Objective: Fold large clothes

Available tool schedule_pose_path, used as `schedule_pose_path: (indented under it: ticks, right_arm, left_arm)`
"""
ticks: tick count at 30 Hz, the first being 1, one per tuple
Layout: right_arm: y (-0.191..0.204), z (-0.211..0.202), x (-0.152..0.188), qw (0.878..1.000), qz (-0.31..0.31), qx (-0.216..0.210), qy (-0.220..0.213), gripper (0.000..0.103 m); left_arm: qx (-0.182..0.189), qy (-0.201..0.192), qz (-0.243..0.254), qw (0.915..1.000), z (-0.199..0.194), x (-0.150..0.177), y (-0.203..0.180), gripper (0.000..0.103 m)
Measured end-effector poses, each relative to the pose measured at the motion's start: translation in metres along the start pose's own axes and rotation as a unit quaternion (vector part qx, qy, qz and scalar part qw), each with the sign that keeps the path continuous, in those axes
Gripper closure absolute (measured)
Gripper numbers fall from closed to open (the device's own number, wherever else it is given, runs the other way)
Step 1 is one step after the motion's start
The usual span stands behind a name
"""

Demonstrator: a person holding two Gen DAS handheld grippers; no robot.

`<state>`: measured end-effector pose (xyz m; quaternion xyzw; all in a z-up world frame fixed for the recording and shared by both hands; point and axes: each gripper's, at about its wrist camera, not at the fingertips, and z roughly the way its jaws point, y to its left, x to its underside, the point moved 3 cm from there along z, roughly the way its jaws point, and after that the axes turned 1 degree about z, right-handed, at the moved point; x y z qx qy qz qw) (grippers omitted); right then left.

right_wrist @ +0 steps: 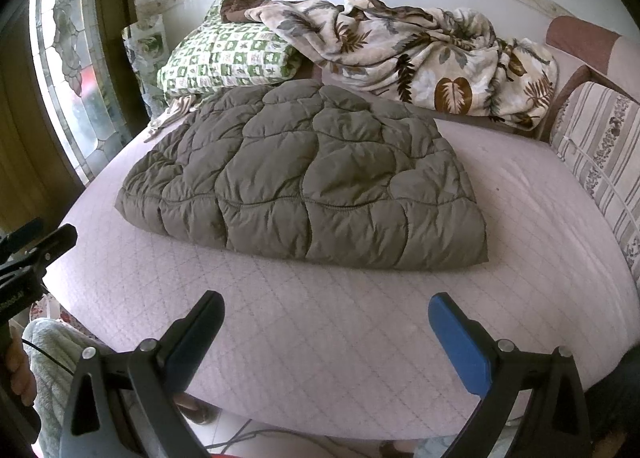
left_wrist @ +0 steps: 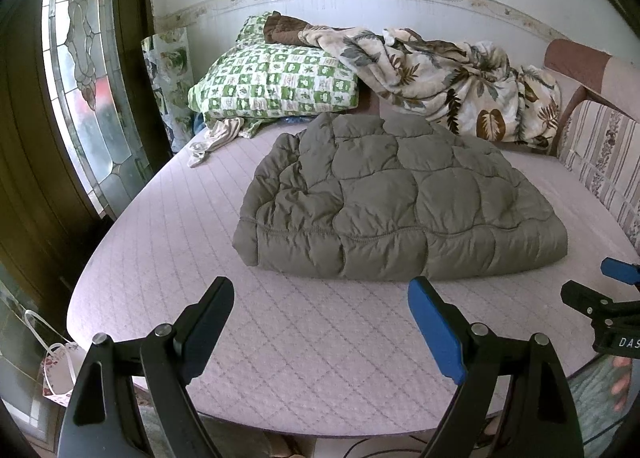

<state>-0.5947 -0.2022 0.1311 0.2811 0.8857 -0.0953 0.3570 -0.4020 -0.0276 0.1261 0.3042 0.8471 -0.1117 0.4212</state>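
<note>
Olive quilted jacket (left_wrist: 400, 201) lies folded, puffy; both grippers' fingers (left_wrist: 208, 322) spread wide, empty.

A folded quilted jacket (left_wrist: 396, 197) hides its own sleeves and front beneath its top layer. A leaf-print blanket (left_wrist: 452, 77) covers part of the green checked pillow (left_wrist: 276, 85). At the left wrist view's right edge, the right gripper (left_wrist: 616, 286) is cut off.
</note>
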Motion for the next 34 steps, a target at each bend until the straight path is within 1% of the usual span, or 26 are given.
schedule_pose_path:
  ticks: [8,14,20,26,34]
  right_arm:
    - [0.000,0.006,-0.004,1.000,0.000,0.009,0.005,0.000]
    - [0.003,0.015,-0.010,1.000,-0.003,0.010,0.008,0.000]
    - [-0.001,0.025,-0.014,1.000,0.005,0.016,0.015,0.000]
    - [-0.001,0.033,-0.015,1.000,-0.001,0.019,0.019,0.000]
    - [-0.010,0.047,-0.016,0.999,0.010,0.018,0.029,0.000]
  left_arm:
    - [0.004,0.005,-0.005,1.0000,0.004,0.000,0.001,0.014]
    - [0.008,0.019,-0.019,0.9996,0.019,0.001,0.008,0.014]
    - [0.004,0.027,-0.014,0.9995,0.031,0.002,0.009,0.014]
    - [0.004,0.036,-0.024,0.9990,0.043,-0.001,0.011,0.014]
    - [0.001,0.042,-0.011,0.9991,0.053,0.000,0.007,0.014]
